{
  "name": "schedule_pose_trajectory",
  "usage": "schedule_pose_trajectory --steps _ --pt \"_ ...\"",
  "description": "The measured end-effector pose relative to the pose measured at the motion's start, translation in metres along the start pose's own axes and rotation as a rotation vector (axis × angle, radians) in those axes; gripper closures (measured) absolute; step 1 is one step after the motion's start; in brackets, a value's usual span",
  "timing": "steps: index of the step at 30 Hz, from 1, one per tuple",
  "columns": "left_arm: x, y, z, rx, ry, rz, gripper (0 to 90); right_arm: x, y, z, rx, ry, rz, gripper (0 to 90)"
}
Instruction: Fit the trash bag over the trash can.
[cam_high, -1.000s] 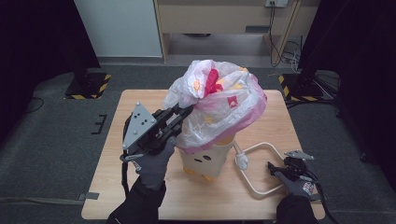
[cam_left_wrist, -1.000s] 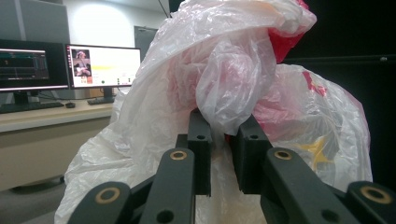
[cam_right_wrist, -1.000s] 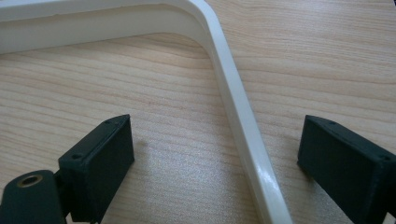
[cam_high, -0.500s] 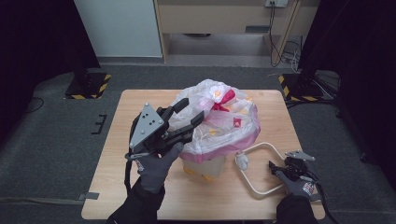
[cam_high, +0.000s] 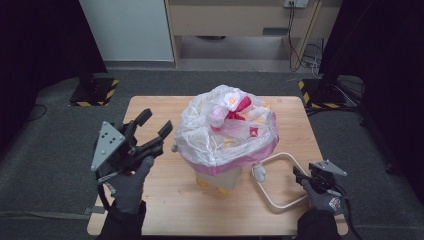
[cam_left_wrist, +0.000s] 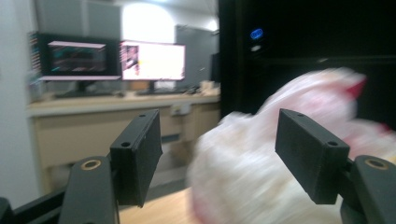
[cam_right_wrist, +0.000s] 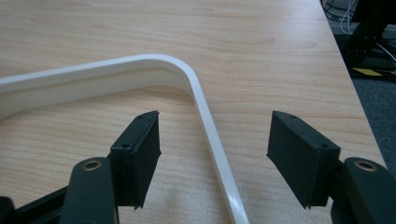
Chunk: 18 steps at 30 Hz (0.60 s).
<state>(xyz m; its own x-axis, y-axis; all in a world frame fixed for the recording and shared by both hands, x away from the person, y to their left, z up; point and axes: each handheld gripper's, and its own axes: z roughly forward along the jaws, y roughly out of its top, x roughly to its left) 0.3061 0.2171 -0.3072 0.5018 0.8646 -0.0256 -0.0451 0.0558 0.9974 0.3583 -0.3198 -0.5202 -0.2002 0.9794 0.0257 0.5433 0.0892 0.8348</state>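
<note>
Plastic bag (cam_high: 227, 130) over bin, bench (cam_high: 150, 107) centre. Left tool (cam_high: 153, 126) at nine o'clock of bag, apart from it, jaws just opened, nothing between. Right tool (cam_high: 298, 176) at four o'clock, jaws closing astride white handle (cam_right_wrist: 210, 130), not yet pressing it.

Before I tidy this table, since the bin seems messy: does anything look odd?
Yes. The plastic bag billows loosely over the small bin instead of lining it, and the bin's white handle lies flat on the table.
</note>
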Motion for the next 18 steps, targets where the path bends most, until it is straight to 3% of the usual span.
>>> schedule_pose_trajectory --steps 7,11,15,18 --pt "0.050 -0.066 -0.007 0.220 0.138 -0.051 30.1 0.001 0.004 -0.005 -0.029 0.007 0.009 36.2" --pt "0.077 -0.121 -0.010 0.373 0.214 -0.089 30.3 0.004 0.008 -0.008 -0.049 0.018 0.011 36.9" --pt "0.094 -0.163 -0.014 0.502 0.288 -0.091 30.5 0.008 0.012 -0.011 -0.066 0.029 0.010 37.2" --pt "0.100 -0.184 -0.016 0.575 0.298 -0.098 29.6 0.009 0.016 -0.012 -0.084 0.036 0.005 37.3"
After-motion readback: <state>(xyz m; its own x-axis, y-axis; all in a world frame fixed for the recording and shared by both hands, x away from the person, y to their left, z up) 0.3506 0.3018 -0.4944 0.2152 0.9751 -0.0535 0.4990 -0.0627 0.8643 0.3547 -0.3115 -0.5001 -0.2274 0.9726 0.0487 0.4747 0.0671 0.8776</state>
